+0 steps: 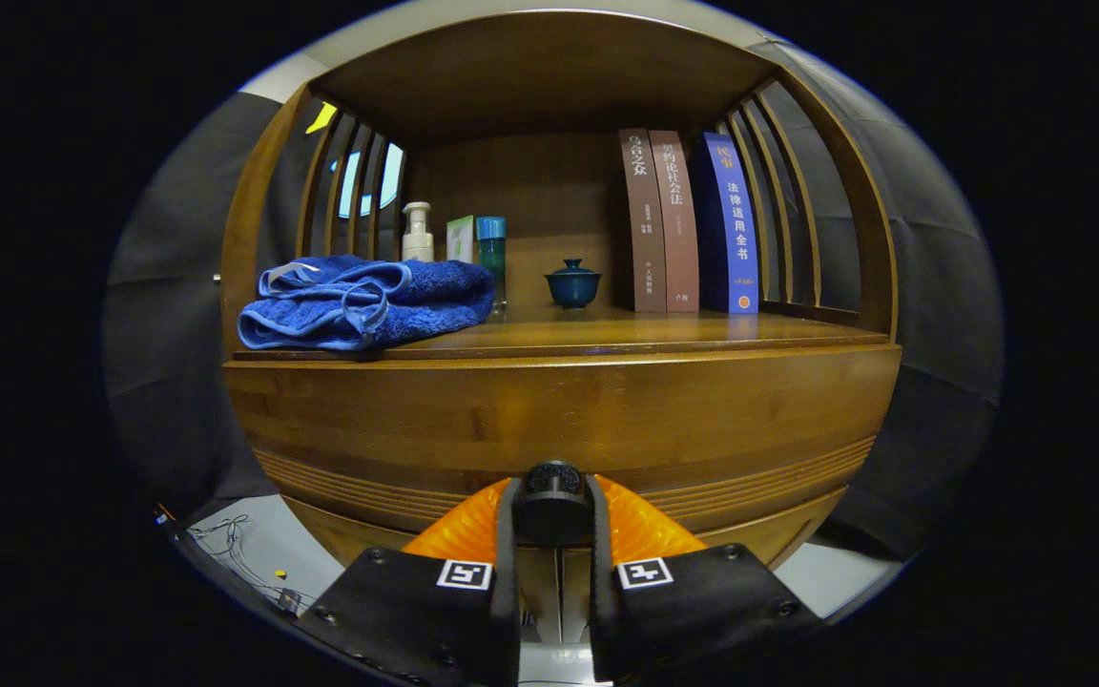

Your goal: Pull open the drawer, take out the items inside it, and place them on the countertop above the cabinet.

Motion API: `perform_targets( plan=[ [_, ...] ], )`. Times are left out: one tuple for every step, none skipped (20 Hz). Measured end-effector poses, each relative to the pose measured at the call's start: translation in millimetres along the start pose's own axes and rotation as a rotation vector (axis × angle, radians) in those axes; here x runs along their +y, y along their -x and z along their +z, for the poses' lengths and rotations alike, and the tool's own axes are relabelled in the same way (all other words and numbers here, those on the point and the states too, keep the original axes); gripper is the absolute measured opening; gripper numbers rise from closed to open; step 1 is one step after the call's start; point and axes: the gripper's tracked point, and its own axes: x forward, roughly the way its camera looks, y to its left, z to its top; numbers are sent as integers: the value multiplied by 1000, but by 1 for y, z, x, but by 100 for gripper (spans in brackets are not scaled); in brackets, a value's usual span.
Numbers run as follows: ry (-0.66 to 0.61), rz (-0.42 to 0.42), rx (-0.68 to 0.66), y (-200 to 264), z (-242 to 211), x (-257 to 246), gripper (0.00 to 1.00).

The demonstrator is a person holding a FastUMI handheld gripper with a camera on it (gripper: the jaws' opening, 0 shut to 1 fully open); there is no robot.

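A wooden cabinet faces me, with its drawer front [559, 420] straight ahead. A round black knob [553, 489] sticks out of the drawer front, low and centred. My gripper [554, 506] has one finger on each side of that knob and both press on it. The countertop [645, 334] lies above the drawer. A folded blue towel [363, 301] rests on its left part. The inside of the drawer is hidden.
At the back of the countertop stand a white pump bottle [417, 234], a green box [461, 239], a teal bottle [491, 250] and a small dark lidded cup [572, 283]. Three upright books [688, 224] lean at the right. Slatted wooden sides and a top shelf enclose the space.
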Motion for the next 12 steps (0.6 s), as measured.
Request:
perform_targets(
  plan=[
    [6, -7, 8, 7, 1, 0, 33],
    [8, -11, 12, 13, 0, 0, 33],
    [10, -14, 18, 20, -2, 1, 33],
    [14, -17, 20, 27, -3, 1, 33],
    [17, -20, 22, 37, -5, 1, 33],
    [19, -22, 24, 46, -6, 1, 33],
    [20, -23, 26, 56, -8, 2, 33],
    [19, -24, 28, 66, -10, 3, 33],
    [16, -24, 30, 76, -12, 3, 33],
    [13, -23, 31, 85, -13, 3, 33],
    [12, -22, 31, 95, -15, 3, 33],
    [13, -21, 33, 104, -16, 3, 33]
  ],
)
